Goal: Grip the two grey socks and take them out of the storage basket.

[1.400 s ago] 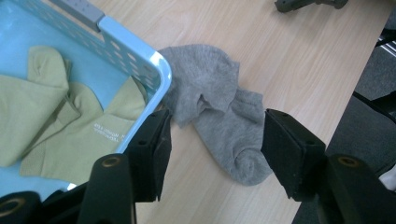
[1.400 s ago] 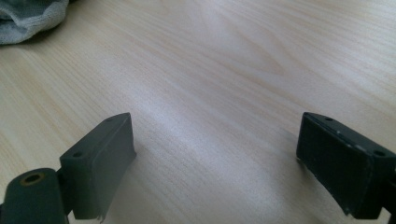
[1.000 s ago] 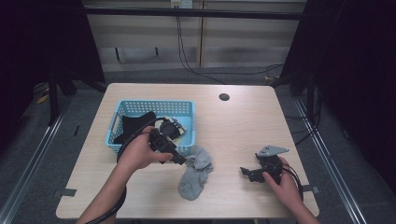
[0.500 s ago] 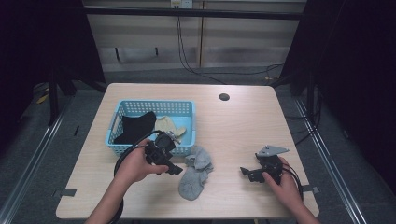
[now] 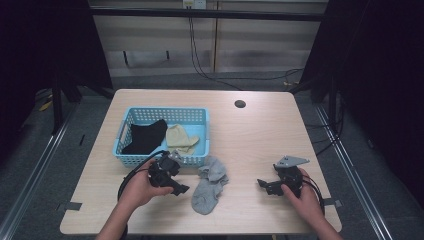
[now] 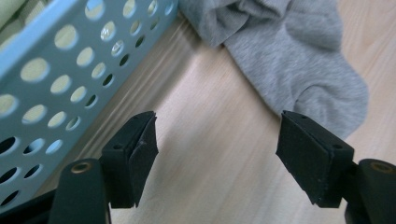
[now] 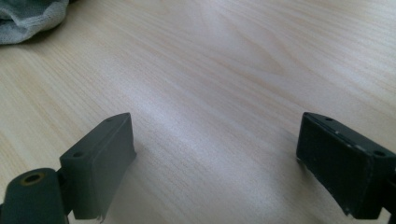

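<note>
Grey sock (image 5: 209, 183): soft knit, crumpled at its upper end and flatter toward the toe, lying loose on the surface. It sits just ahead of the left gripper's (image 6: 217, 154) spread jaws, toward the right-hand one, outside their gap and untouched.

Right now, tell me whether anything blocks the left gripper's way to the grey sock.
Nothing visible does. The left gripper has open, empty jaws, with bare wooden table between them and the grey sock. The blue basket stands off to one side, outside that path.
</note>
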Action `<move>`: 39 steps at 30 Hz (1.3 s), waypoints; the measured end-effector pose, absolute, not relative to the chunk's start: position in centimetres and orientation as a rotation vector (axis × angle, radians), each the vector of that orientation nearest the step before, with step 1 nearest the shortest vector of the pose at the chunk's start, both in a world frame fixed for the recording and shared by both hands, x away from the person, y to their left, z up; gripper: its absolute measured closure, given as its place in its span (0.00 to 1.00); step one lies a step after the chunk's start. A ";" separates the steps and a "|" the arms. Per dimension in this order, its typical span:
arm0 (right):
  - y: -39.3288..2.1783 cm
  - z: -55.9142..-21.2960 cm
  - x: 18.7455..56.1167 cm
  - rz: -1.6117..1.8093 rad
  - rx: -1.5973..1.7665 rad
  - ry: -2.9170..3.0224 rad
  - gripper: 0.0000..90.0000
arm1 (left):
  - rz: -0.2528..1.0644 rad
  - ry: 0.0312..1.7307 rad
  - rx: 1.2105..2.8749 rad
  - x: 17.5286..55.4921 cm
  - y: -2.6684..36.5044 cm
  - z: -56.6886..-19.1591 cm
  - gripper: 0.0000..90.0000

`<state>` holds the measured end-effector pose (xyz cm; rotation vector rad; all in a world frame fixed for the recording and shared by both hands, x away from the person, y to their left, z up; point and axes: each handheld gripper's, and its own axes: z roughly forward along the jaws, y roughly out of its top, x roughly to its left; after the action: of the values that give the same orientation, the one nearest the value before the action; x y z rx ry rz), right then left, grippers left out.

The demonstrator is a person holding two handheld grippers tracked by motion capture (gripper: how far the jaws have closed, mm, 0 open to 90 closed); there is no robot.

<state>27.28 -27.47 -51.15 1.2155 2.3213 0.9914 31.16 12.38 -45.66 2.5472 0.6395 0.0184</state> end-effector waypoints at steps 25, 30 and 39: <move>-27.5 -51.2 27.3 0.991 1.216 2.321 0.12 | 0.114 0.552 2.460 31.2 13.8 -49.2 0.23; -27.5 -51.2 27.3 0.992 1.215 2.321 0.12 | 0.135 0.520 2.449 31.0 14.1 -49.4 0.21; -27.5 -51.2 27.3 0.992 1.215 2.321 0.12 | 0.149 0.514 2.341 30.7 14.6 -50.3 0.17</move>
<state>27.28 -27.47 -51.15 1.2152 2.3214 0.9916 30.74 14.64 -50.27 2.3412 0.5142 0.1493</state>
